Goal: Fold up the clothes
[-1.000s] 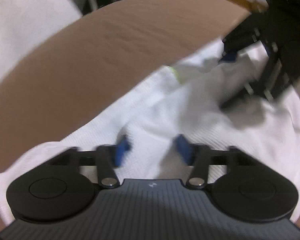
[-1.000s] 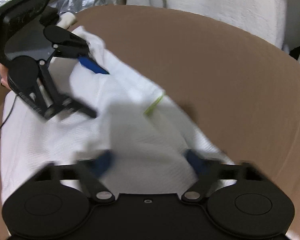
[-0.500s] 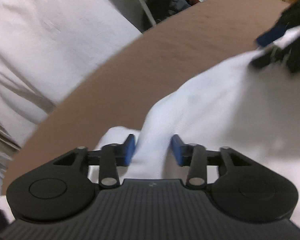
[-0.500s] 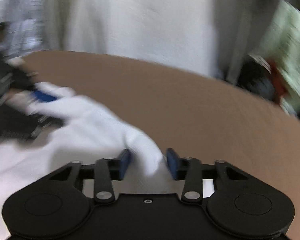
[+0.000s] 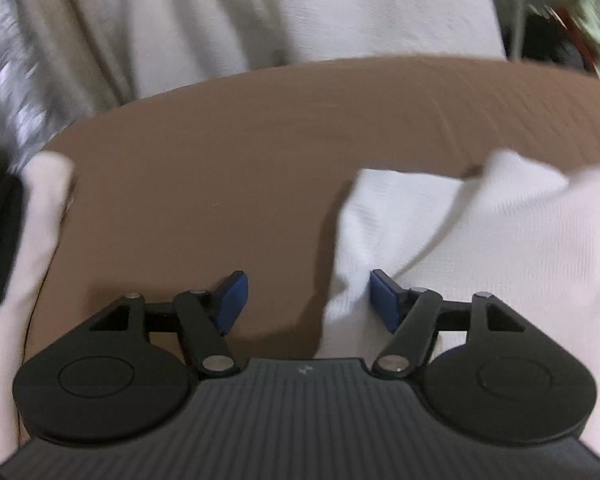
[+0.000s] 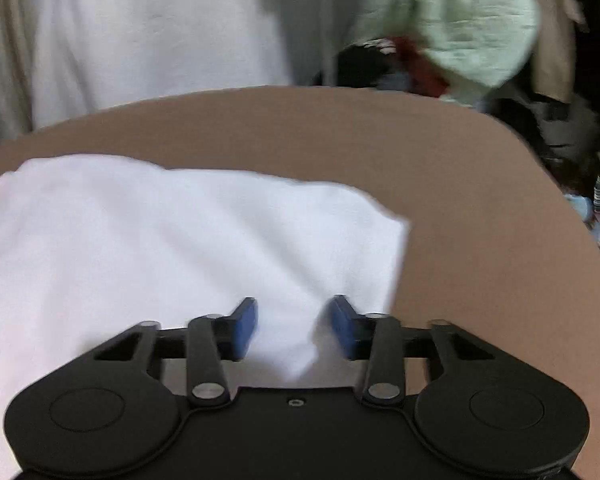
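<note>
Left wrist view: sits just behind the left hand-held gripper (image 5: 304,300), low and close over the brown worktop (image 5: 227,152), facing its far edge and a pale curtain (image 5: 259,12) beyond. Right wrist view: same mounting on the right hand-held gripper (image 6: 293,326), equally close, facing the same way (both blurred). Shared: white garment (image 6: 171,240), worktop, curtain.

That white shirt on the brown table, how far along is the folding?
Partway, it seems. The white garment lies on the brown table with a fairly straight far edge, so one fold looks laid. Both the left gripper and right gripper are open, gripping nothing. On the left, the cloth is bunched and rumpled, so smoothing and further folds likely remain.
</note>
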`<action>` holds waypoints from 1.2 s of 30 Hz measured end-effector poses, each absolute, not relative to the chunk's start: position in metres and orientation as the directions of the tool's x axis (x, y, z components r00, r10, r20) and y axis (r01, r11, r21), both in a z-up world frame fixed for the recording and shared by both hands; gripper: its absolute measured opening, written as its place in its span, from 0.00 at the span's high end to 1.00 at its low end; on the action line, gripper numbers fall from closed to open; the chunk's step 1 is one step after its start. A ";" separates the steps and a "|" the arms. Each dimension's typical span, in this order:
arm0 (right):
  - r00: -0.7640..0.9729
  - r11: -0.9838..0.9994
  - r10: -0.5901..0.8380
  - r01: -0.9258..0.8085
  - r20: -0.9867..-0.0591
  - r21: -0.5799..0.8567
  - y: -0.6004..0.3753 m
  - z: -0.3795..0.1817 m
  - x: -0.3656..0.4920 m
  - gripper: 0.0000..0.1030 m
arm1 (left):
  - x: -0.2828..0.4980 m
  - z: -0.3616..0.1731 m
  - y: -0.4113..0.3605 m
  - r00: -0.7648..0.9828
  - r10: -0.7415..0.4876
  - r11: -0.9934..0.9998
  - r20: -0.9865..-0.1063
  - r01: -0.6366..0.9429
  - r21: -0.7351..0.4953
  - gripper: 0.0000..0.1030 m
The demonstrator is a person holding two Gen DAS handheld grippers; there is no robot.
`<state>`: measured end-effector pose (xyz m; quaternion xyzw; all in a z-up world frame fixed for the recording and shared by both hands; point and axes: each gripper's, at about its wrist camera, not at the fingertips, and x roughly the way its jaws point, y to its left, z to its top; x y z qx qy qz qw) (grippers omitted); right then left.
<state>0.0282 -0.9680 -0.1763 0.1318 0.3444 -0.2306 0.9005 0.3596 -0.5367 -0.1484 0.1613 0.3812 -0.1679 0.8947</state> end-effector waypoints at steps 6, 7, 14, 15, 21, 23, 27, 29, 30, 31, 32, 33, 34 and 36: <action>0.593 0.813 -0.473 0.578 -0.652 -0.064 -0.934 -0.140 0.006 0.38 | 0.283 -0.125 -0.489 0.719 -0.244 0.871 -0.650 0.458 0.180 0.19; 0.616 0.826 -0.427 0.564 -0.662 -0.008 -0.934 -0.132 -0.004 0.37 | 0.268 -0.125 -0.472 0.713 -0.275 0.872 -0.645 0.467 0.146 0.14; 0.680 0.616 -0.136 0.627 -0.721 0.476 -0.924 -0.149 -0.097 0.29 | 0.235 -0.139 -0.398 0.578 -0.285 0.911 -0.764 0.412 -0.029 0.12; 0.679 0.567 -0.114 0.644 -0.726 0.513 -0.920 -0.154 -0.108 0.29 | 0.237 -0.141 -0.391 0.561 -0.303 0.921 -0.770 0.380 -0.086 0.12; 0.620 0.498 -0.080 0.703 -0.780 0.508 -0.886 -0.185 -0.126 0.22 | 0.246 -0.178 -0.390 0.445 -0.358 0.919 -0.821 0.325 -0.225 0.06; 0.632 0.537 -0.072 0.677 -0.772 0.504 -0.887 -0.190 -0.119 0.64 | 0.237 -0.176 -0.409 0.506 -0.319 0.904 -0.801 0.416 -0.098 0.51; 0.682 0.644 -0.228 0.641 -0.695 0.418 -0.880 -0.155 -0.122 0.93 | 0.238 -0.149 -0.398 0.492 -0.385 0.909 -0.781 0.349 -0.228 0.97; 0.713 0.624 -0.267 0.641 -0.649 0.448 -0.879 -0.139 -0.145 0.93 | 0.243 -0.146 -0.387 0.489 -0.418 0.900 -0.765 0.338 -0.276 0.97; 0.715 0.593 -0.243 0.644 -0.655 0.484 -0.882 -0.143 -0.152 0.94 | 0.246 -0.150 -0.384 0.481 -0.409 0.905 -0.775 0.323 -0.276 0.97; 0.694 0.563 -0.210 0.662 -0.689 0.495 -0.886 -0.154 -0.150 0.93 | 0.248 -0.158 -0.382 0.473 -0.375 0.920 -0.798 0.297 -0.256 0.98; 0.672 0.533 -0.176 0.680 -0.720 0.504 -0.889 -0.165 -0.149 0.93 | 0.248 -0.165 -0.381 0.469 -0.330 0.936 -0.819 0.273 -0.221 0.99; 0.650 0.510 -0.153 0.697 -0.745 0.504 -0.891 -0.173 -0.147 0.93 | 0.249 -0.171 -0.379 0.465 -0.294 0.948 -0.835 0.250 -0.195 0.99; 0.632 0.514 -0.176 0.713 -0.755 0.477 -0.889 -0.171 -0.146 0.91 | 0.249 -0.173 -0.376 0.461 -0.294 0.950 -0.837 0.234 -0.205 0.98; 0.595 0.520 -0.222 0.743 -0.773 0.422 -0.885 -0.168 -0.143 0.89 | 0.249 -0.175 -0.369 0.447 -0.301 0.951 -0.842 0.200 -0.234 0.97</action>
